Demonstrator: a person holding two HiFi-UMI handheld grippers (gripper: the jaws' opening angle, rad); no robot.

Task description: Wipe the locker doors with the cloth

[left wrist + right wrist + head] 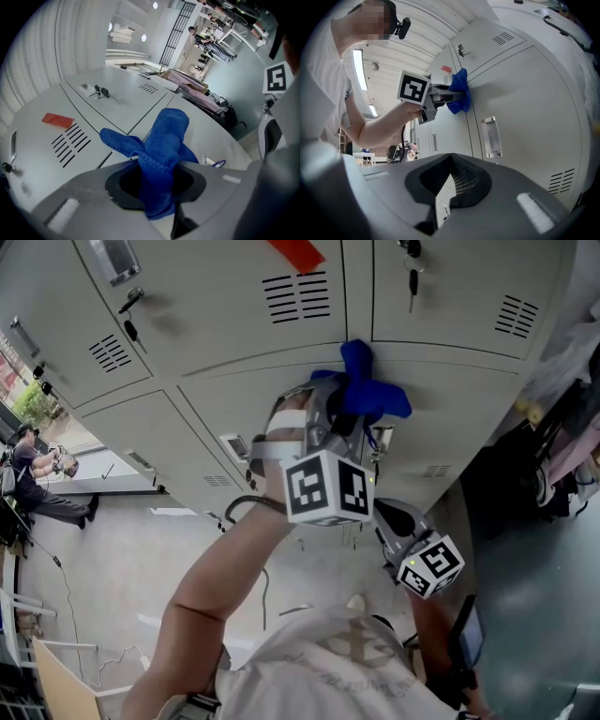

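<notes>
A blue cloth (pixel 370 390) is pressed against a grey locker door (pixel 234 399), just under the seam with the upper row of doors. My left gripper (pixel 342 413) is shut on the blue cloth (pixel 161 150), which bunches up out of the jaws and fans onto the door. The right gripper view shows the cloth (pixel 458 91) flat on the door beside a recessed handle (pixel 491 137). My right gripper (pixel 386 514) hangs lower, close to the lockers. Its jaws (pixel 450 185) are shut with nothing between them.
A red sticker (pixel 57 120) and vent slots mark the upper door. Keys (pixel 412 277) hang in a lock above. Dark bags (pixel 525 465) crowd the floor at right. A seated person (pixel 37 486) is far off at left. A cable (pixel 262 592) trails on the floor.
</notes>
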